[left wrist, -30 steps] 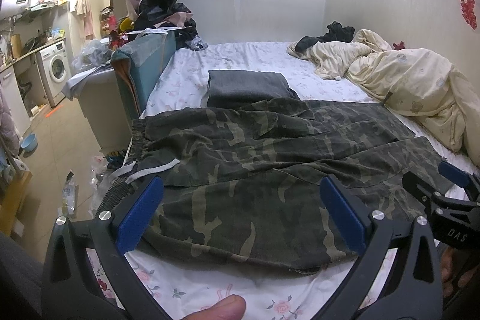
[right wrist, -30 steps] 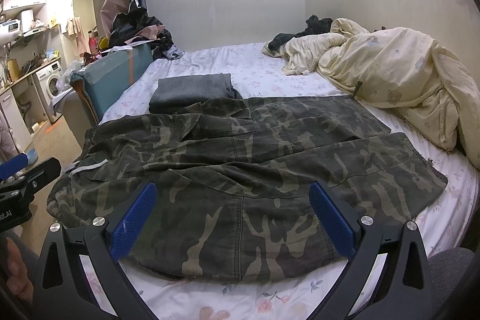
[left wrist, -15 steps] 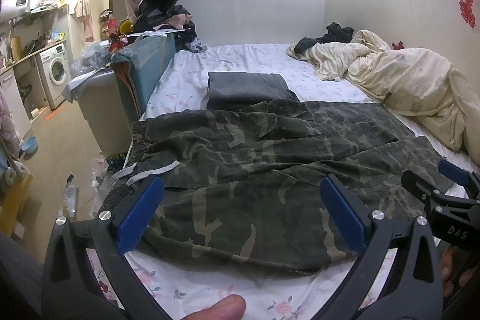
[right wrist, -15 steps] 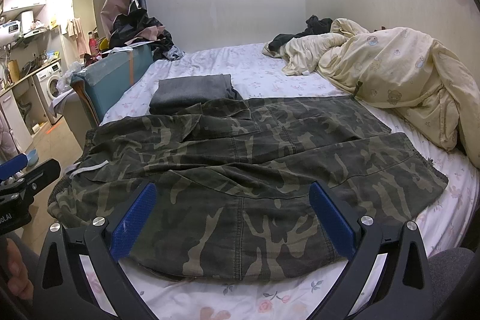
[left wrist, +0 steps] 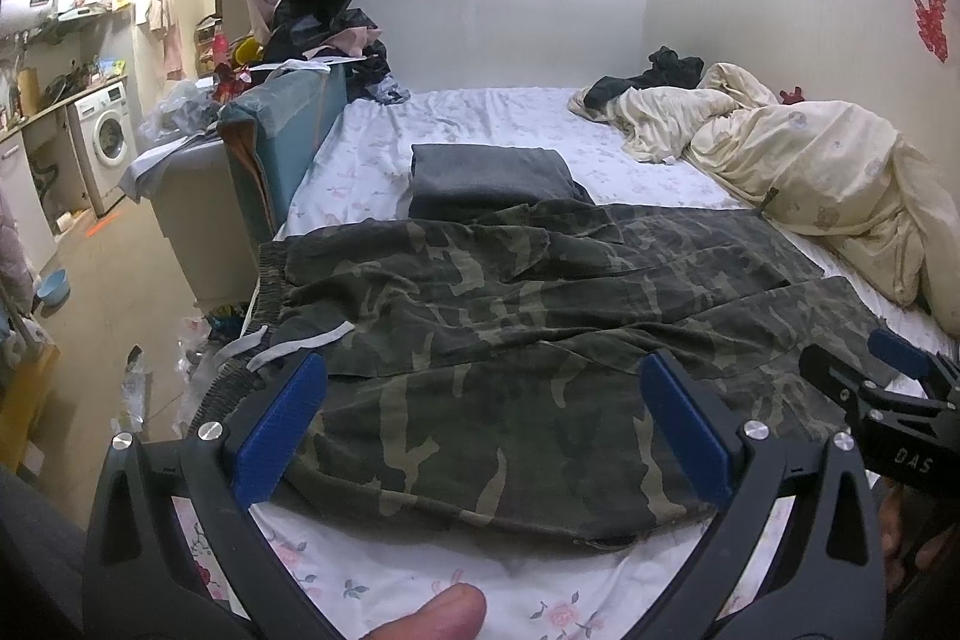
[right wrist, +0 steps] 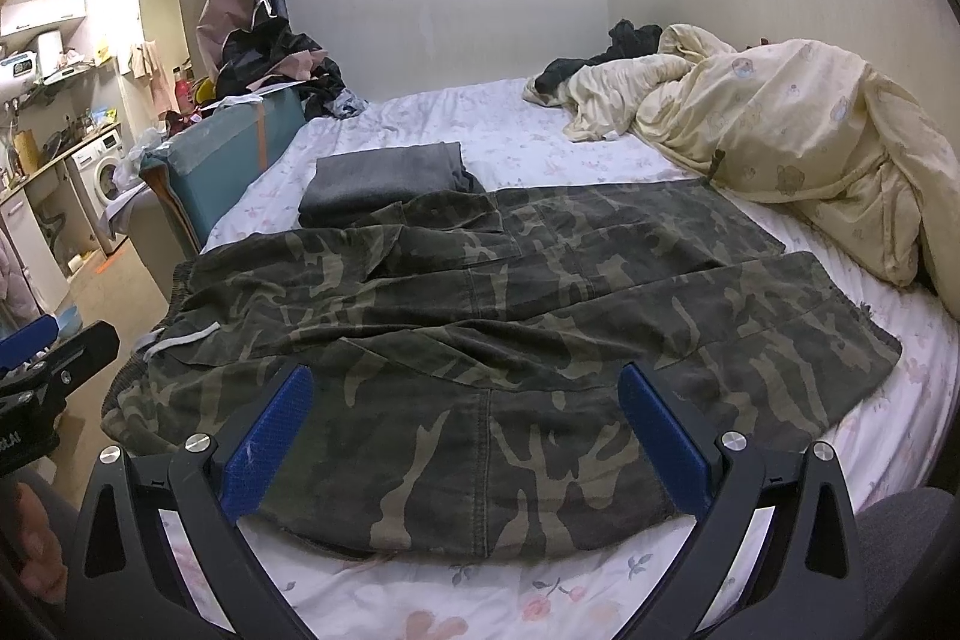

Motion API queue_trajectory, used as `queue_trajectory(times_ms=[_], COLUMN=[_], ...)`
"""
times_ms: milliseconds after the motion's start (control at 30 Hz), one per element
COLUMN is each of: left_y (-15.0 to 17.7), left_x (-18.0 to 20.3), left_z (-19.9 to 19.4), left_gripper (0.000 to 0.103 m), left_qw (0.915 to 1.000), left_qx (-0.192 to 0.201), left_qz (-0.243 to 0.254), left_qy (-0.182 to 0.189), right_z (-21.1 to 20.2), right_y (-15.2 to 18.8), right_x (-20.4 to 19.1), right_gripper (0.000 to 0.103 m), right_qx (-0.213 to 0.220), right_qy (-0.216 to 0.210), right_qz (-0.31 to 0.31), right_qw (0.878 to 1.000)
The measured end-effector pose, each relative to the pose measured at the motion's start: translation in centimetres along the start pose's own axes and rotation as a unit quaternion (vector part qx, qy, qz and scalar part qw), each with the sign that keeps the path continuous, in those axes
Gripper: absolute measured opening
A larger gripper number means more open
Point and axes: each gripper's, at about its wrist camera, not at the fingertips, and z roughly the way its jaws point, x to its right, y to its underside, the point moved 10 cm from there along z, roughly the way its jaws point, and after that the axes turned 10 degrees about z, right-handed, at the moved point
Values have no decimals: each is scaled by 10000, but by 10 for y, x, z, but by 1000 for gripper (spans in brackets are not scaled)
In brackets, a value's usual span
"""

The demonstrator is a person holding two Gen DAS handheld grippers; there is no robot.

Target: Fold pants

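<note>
Camouflage pants lie spread across the bed; left claw and right claw gape wide, empty.

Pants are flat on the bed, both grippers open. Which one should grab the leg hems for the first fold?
Probably right. The right gripper sits nearer the hems; the left gripper sits by the waistband. Both are open above the pants, holding nothing.

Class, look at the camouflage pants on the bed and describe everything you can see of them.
The camouflage pants are green-brown, of heavy woven cloth, with a ribbed elastic waistband and pale drawstring at the left. They lie flat and unfolded across the floral bed sheet, legs running right, slightly wrinkled. Their far edge overlaps a folded grey garment. Neither open gripper touches them.
</note>
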Motion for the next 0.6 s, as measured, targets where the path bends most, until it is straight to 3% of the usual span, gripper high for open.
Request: queue_trajectory(times_ms=[367,600], left_y=[-1,28], left_x=[-43,-120], left_z=[23,44], left_gripper=[103,103], left_qw=[9969,9792], left_qx=[-470,-946], left_qz=[-624,-1715], left_qy=[-57,-537], right_z=[4,10], right_y=[-2,-5], right_x=[16,22], right_gripper=[103,103], right_qx=[-247,-466], right_qy=[-139,-422], right_qz=[470,826], right_qw=[9985,9946])
